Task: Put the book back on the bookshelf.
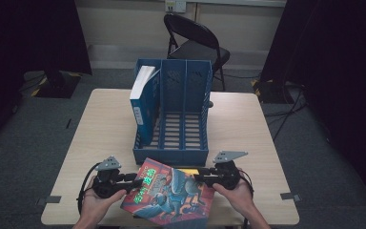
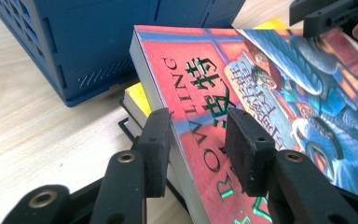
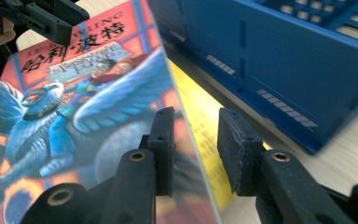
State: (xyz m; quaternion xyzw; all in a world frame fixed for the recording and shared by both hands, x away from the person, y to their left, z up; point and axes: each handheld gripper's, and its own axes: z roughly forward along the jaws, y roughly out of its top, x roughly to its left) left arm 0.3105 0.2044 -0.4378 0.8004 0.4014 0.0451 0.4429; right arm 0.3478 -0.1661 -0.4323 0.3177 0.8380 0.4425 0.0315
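The thick red-and-blue illustrated paperback book (image 1: 171,195) lies tilted just before the blue plastic three-slot file rack (image 1: 174,112), atop a yellow book (image 2: 137,95). The left gripper (image 2: 198,135) and right gripper (image 3: 196,135) each clamp an opposite edge. Lifting level should prevent slipping.

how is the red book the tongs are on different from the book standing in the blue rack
The red illustrated-cover book lies tilted on another, yellow book at the table's near edge, between both tongs; the blue-covered white-paged book stands upright, leaning, in the blue plastic file rack, in its left slot. The red one shows a colourful picture cover; the blue one shows plain blue with its spine facing the high view. Both are closed and thick.
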